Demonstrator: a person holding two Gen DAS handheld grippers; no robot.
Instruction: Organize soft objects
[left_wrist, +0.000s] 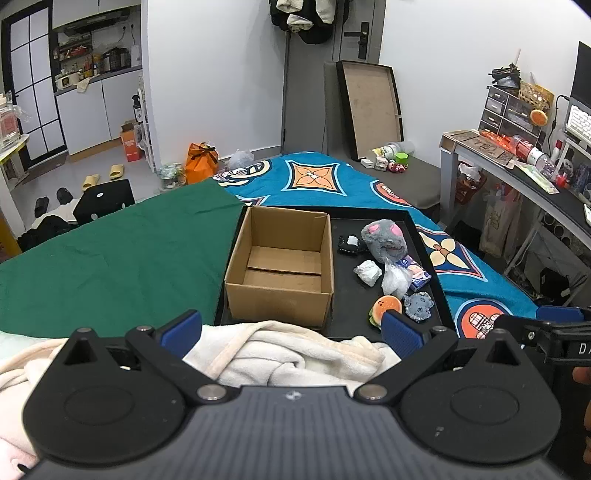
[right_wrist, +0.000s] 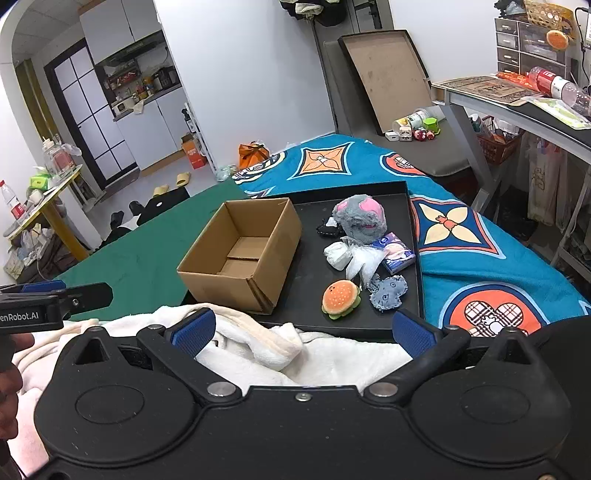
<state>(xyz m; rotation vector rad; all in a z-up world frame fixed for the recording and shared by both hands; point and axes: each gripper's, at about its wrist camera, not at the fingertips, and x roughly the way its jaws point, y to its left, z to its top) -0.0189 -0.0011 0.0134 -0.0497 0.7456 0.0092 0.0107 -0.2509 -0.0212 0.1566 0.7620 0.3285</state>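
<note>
An empty cardboard box (left_wrist: 280, 266) (right_wrist: 242, 254) stands on the left half of a black tray (left_wrist: 343, 295) (right_wrist: 314, 291). On the tray's right half lie a grey plush with pink ears (left_wrist: 384, 240) (right_wrist: 360, 218), a burger plush (left_wrist: 386, 308) (right_wrist: 340, 297), a small grey plush (left_wrist: 418, 304) (right_wrist: 388, 293), a white wad (left_wrist: 367, 272) (right_wrist: 338, 254), a clear bag (left_wrist: 393, 280) (right_wrist: 364, 262), a tissue pack (left_wrist: 417, 271) (right_wrist: 397, 254) and a small black item (left_wrist: 349, 243) (right_wrist: 328, 227). My left gripper (left_wrist: 291, 328) and right gripper (right_wrist: 301, 330) are both open, short of the tray, above a cream blanket (left_wrist: 295, 354) (right_wrist: 295, 350).
The tray rests on a bed with a green cloth (left_wrist: 110, 258) on the left and a blue patterned cover (left_wrist: 480, 273) on the right. A cluttered desk (left_wrist: 517, 162) stands at the right. A large tray lid (left_wrist: 369, 107) leans on the far wall beside small toys.
</note>
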